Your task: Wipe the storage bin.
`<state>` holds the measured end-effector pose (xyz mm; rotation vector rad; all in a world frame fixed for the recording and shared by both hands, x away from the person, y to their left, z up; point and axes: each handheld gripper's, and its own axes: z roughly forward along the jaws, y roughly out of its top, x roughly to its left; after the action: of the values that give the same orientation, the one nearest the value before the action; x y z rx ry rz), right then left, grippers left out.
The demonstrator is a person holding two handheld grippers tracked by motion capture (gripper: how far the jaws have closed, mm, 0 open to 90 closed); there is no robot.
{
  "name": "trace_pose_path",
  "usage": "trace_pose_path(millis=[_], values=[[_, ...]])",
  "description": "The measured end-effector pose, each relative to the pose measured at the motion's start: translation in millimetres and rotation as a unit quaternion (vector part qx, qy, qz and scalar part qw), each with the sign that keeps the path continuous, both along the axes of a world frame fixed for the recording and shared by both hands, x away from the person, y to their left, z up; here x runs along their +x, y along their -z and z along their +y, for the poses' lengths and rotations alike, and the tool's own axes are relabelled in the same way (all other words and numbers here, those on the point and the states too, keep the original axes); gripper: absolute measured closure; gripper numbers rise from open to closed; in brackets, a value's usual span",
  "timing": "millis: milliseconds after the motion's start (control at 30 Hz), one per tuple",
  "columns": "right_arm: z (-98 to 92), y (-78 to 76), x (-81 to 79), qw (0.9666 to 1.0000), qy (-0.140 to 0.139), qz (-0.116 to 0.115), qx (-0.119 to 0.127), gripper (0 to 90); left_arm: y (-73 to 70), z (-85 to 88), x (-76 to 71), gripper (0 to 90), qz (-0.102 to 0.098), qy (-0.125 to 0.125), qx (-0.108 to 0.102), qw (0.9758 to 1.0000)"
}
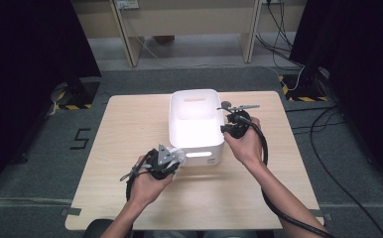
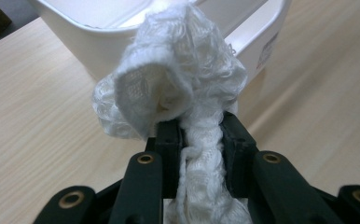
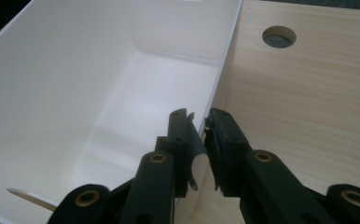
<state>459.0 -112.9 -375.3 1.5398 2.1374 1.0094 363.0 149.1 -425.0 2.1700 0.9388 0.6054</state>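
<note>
High view: a white cloth (image 2: 169, 88) is pinched in the closed left tongs (image 1: 172, 161) at the bin's (image 1: 195, 144) near-left corner, mid-desk (image 1: 130, 124), apparently for dropping in. The bin's right wall is straddled by the right tongs (image 3: 197, 122), seemingly steadying it; contact cannot be told.

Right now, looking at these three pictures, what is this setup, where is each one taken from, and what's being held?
A person sits at a wooden table with a hand-held two-jaw gripper in each hand. One picture looks down from above; the other two come from cameras riding on the grippers. A white bin stands on the table. The left gripper is clamped on a crumpled white cloth just in front of the bin. The right gripper straddles the bin's right wall, one jaw inside and one outside.
</note>
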Motion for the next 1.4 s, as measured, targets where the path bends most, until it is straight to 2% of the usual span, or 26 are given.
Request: trace_pose_path(millis=[100, 467, 600, 667, 900, 1033, 1400], values=[[0.5, 3.3, 3.6, 1.0, -0.005, -0.002, 0.005, 73.0, -0.3, 2.3, 6.2, 72.2, -0.004, -0.006, 0.0, 1.0], [-3.1, 2.4, -20.4, 0.9995, -0.022, -0.018, 0.015, 69.9, 6.5, -1.6, 0.0, 72.1, -0.004, -0.004, -0.001, 1.0], [-3.4, 5.6, -16.9, 0.9995, -0.017, -0.018, 0.02, 69.8, 1.3, -4.3, 2.3, 72.2, -0.013, -0.008, -0.004, 0.9999], [-2.6, 6.6, -16.7, 0.9995, -0.015, -0.021, 0.02, 70.0, -0.4, -5.9, 4.3, 72.2, -0.011, -0.006, -0.001, 0.9999], [0.7, 6.8, -16.9, 0.9995, -0.015, -0.026, 0.011, 70.7, 7.3, -6.2, 8.9, 72.2, -0.008, -0.014, -0.003, 0.9999], [2.3, 6.6, -16.9, 0.9995, -0.015, -0.029, 0.003, 71.0, 10.9, -6.3, 10.7, 72.2, -0.009, -0.015, 0.005, 0.9998], [3.3, 7.1, -16.4, 0.9992, -0.018, -0.036, -0.001, 71.2, 19.6, -6.6, 14.3, 72.2, -0.002, -0.016, 0.008, 0.9998]])
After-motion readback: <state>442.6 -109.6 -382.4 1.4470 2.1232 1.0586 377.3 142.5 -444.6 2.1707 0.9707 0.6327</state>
